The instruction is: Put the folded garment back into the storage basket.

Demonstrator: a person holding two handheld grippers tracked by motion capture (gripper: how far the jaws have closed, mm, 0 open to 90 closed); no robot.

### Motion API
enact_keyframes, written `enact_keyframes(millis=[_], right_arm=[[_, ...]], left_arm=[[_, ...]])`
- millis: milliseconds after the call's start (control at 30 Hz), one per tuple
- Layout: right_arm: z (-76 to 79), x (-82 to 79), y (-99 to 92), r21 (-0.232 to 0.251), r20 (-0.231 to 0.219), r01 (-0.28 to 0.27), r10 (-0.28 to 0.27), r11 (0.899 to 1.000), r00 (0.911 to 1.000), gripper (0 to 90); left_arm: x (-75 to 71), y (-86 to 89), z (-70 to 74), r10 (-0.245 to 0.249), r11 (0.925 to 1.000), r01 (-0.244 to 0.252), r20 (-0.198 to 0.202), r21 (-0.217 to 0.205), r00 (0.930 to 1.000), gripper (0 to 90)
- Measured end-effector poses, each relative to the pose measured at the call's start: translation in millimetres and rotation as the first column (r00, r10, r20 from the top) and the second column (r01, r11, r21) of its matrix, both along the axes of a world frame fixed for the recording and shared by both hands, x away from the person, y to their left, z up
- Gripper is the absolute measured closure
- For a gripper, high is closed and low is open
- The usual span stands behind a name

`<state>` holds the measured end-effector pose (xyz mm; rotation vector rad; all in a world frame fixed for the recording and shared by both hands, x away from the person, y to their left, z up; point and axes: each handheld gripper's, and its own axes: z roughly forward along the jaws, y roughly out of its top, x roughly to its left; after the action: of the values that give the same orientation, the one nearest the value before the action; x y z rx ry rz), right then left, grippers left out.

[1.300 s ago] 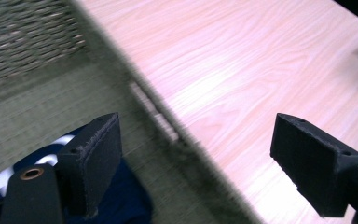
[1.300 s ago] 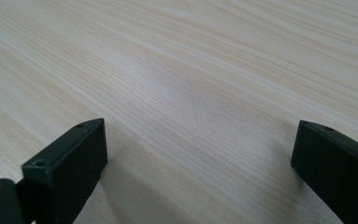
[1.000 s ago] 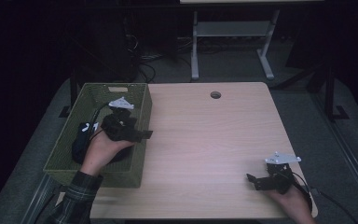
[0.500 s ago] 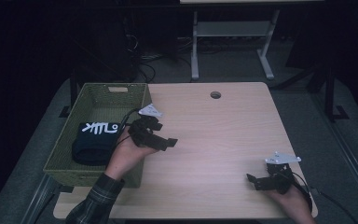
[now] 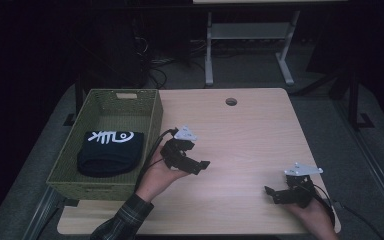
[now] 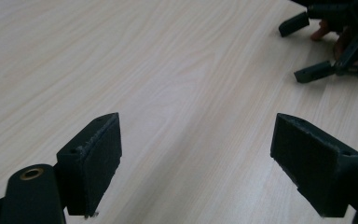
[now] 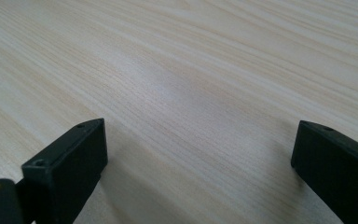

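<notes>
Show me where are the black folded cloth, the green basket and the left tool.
black folded cloth [image 5: 111,152]: high view, middle of the fabric below its white print.
green basket [image 5: 82,186]: high view, near wall.
left tool [image 5: 197,165]: high view, between its open fingertips.

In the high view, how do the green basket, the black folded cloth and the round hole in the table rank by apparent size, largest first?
1. Green basket
2. Black folded cloth, lying inside the basket
3. Round hole in the table, clearly smallest, though it lies farther from the camera
</notes>
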<state>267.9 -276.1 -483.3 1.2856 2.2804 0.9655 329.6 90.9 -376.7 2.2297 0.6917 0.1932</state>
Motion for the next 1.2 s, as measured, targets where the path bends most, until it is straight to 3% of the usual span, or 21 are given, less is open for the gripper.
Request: enact_keyframes(millis=[133, 267, 700, 867, 1200], right_arm=[[0.0, 0.0, 0.0, 0.0, 0.0, 0.0, 0.0, 1.0, 1.0, 2.9], [0.0, 0.0, 0.0, 0.0, -0.001, 0.0, 0.0, 1.0, 1.0, 2.9], [-0.1, 0.0, -0.1, 0.0, 0.001, -0.002, 0.002, 1.0, 1.0, 2.9], [0.0, 0.0, 0.0, 0.0, 0.0, -0.001, 0.001, 1.0, 1.0, 2.9], [0.0, -0.1, 0.1, 0.001, 0.0, 0.0, 0.0, 1.0, 1.0, 2.9]], left_arm=[[-2.7, -6.0, -13.2, -0.016, 0.9999, 0.016, -0.002, 0.006, 0.9999, 15.8], [-6.3, -12.3, -25.7, -0.03, 0.9983, 0.029, 0.026, 0.051, 0.9992, 15.6], [-12.7, -16.0, -63.3, -0.029, 0.9983, 0.027, 0.052, 0.052, 0.9982, 14.5], [-13.0, -18.2, -81.0, -0.03, 0.9977, 0.028, 0.032, 0.062, 0.999, 14.3], [-12.0, -16.0, -98.0, -0.01, 0.9969, 0.005, 0.062, 0.078, 0.998, 14.2]])
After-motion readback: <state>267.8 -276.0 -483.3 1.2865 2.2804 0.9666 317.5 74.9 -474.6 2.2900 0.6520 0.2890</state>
